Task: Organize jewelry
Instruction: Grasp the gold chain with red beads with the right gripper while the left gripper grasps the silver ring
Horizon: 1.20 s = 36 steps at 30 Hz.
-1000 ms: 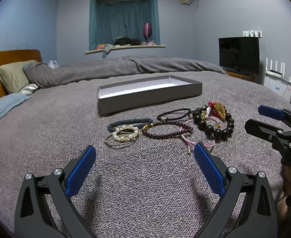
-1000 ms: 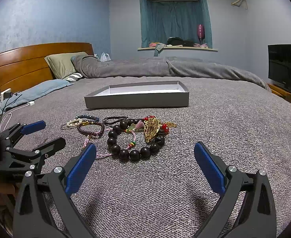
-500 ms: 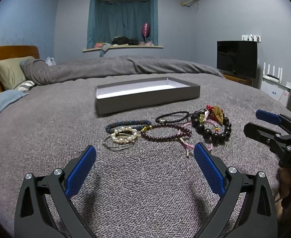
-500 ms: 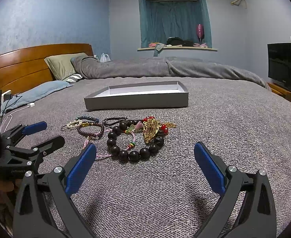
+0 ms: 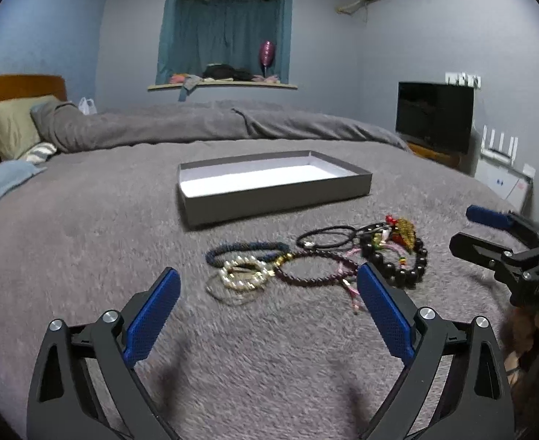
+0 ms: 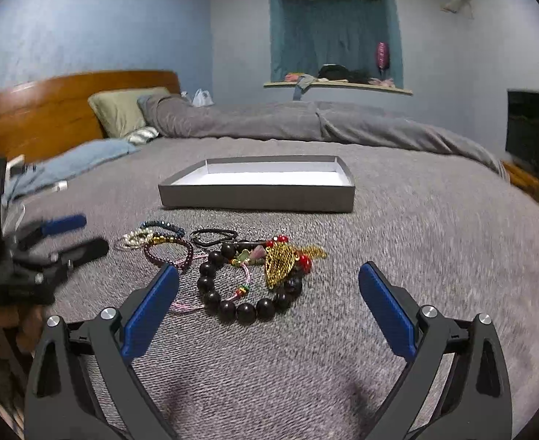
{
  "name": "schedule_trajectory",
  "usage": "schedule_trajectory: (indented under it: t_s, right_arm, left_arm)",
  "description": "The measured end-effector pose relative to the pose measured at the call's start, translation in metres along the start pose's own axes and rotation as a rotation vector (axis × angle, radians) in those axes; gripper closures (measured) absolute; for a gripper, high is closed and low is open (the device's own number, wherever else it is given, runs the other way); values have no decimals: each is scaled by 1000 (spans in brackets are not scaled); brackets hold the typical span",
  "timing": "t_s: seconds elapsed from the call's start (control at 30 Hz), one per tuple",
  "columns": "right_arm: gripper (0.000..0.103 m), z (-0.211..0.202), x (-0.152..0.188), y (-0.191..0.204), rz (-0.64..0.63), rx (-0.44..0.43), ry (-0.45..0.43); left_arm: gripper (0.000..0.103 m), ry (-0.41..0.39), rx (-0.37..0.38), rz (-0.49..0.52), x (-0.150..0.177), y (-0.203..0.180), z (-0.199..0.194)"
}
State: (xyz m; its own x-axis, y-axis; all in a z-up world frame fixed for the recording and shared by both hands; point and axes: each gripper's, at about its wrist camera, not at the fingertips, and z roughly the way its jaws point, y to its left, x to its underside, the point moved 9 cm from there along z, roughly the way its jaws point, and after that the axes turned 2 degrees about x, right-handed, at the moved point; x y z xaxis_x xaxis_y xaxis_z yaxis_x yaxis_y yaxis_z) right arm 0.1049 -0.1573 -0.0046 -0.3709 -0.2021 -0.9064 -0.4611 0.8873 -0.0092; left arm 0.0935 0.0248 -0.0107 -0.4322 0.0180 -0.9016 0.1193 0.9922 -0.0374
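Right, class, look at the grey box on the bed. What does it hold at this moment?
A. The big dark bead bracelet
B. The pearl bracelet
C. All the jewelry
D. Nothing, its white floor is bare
D: the grey box shows only its bare white floor, while the dark bead bracelet, the pearl bracelet and the other pieces all lie on the grey blanket in front of it.
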Motion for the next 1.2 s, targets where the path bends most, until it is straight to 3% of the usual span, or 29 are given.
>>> schedule_trajectory:
  t_s: [0.13,0.27,0.37,0.43,0.63,0.8,0.97,1.2]
  right_arm:
    - [21,12,0,4,-35,-13,55]
    - [23,23,1,0,-37,-14,93]
    - [32,31,0,-4,-40,-7,120]
    - [46,39,0,-6,-42,-8,146]
    - [51,58,2,-6,-66,-22,208]
    - [71,73,1,-9,-67,-12,240]
    - [74,74,0,-14,-41,-29,232]
    - [77,59,-11,-29,56,-60,150]
  left_arm:
    - [44,69,46,-8,-4,4,15]
    - [44,127,116,-56,-9,7,30]
    - [44,123,125,-45,-12,3,34]
    - [44,123,135,-51,-13,1,37]
    - [36,94,163,-23,-12,-9,36]
    - [36,103,178,-17,-12,-13,40]
    - [34,117,182,-4,-9,-17,44]
    - [32,140,216,32,-11,-36,51]
